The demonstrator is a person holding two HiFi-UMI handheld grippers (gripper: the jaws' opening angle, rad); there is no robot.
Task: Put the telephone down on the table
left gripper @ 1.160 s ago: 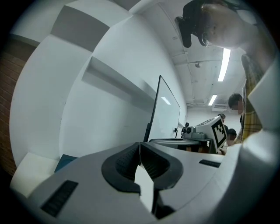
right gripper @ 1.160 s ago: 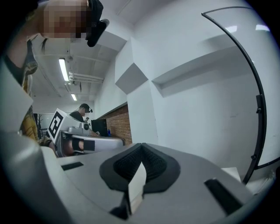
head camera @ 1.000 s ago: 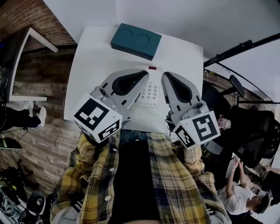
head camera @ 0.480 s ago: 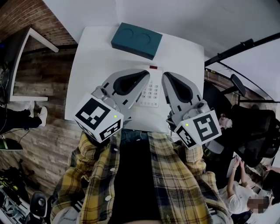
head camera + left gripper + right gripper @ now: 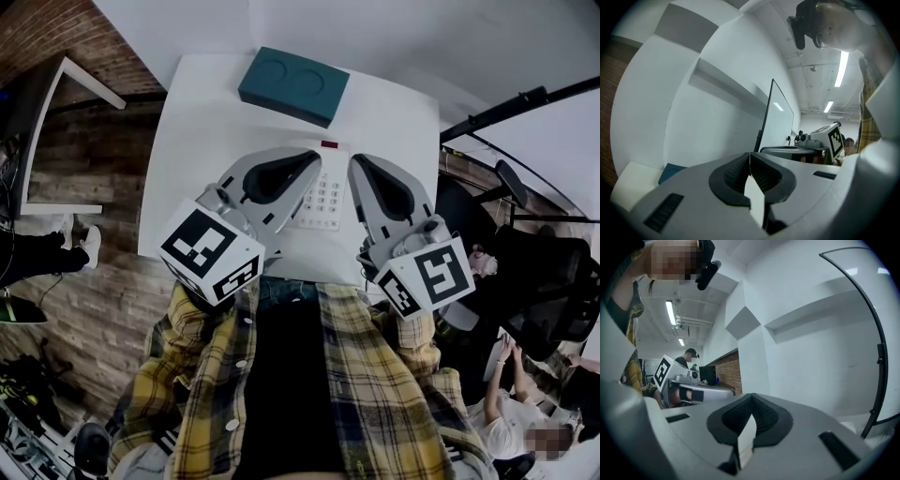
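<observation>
1. The left claw (image 5: 302, 161) is closed on nothing, its pads pressed together. It hovers at the telephone's 9 o'clock side.
2. The telephone (image 5: 322, 195), white with a keypad, lies flat on the white tabletop (image 5: 202, 131) between the two claws, near the edge closest to the person.
3. A teal box (image 5: 293, 86) sits at the telephone's 12 o'clock, well apart, by the far edge.
4. The right claw (image 5: 364, 164) is likewise closed and empty, at the telephone's 3 o'clock.
</observation>
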